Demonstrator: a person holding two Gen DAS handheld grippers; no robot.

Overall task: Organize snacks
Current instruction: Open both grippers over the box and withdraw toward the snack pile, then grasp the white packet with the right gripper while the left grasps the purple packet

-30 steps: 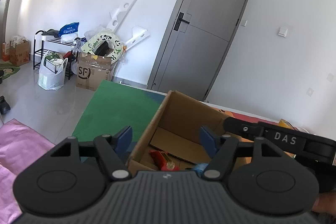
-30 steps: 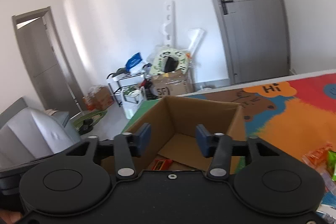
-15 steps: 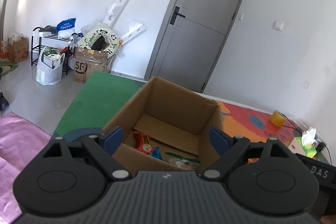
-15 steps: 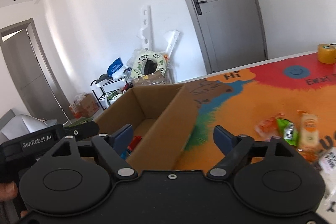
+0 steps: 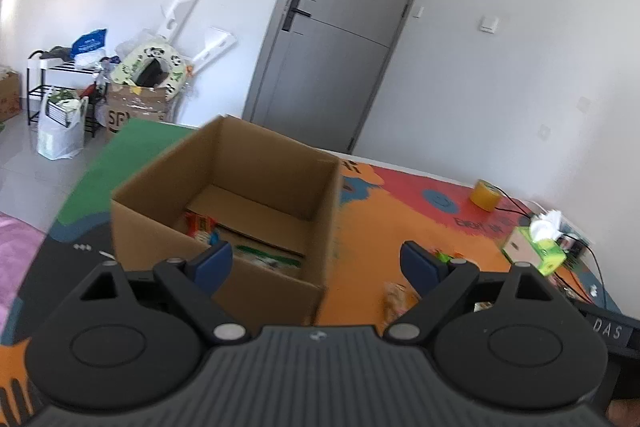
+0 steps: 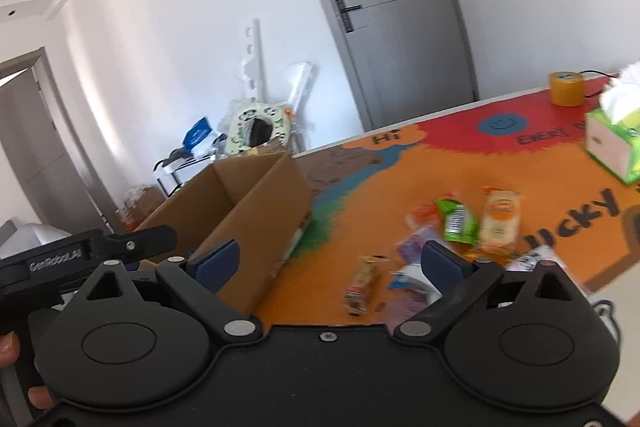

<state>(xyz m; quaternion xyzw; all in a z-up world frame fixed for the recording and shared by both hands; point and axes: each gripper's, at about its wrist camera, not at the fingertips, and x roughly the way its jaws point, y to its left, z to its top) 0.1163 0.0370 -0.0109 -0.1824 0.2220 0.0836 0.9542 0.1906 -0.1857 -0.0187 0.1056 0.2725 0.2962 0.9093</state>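
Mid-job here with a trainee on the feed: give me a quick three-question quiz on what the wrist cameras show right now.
1. True or false: the right hand-held gripper is shut on a snack.
2. Multiple choice: the green snack packet lies (A) inside the cardboard box, (B) on the orange mat outside the box, (C) on the tissue box.
3. Fill in: in the left wrist view, the cardboard box already holds some ____.

Key: 1 false, both the right and the left hand-held gripper are open and hold nothing; 2 B; 3 snacks.
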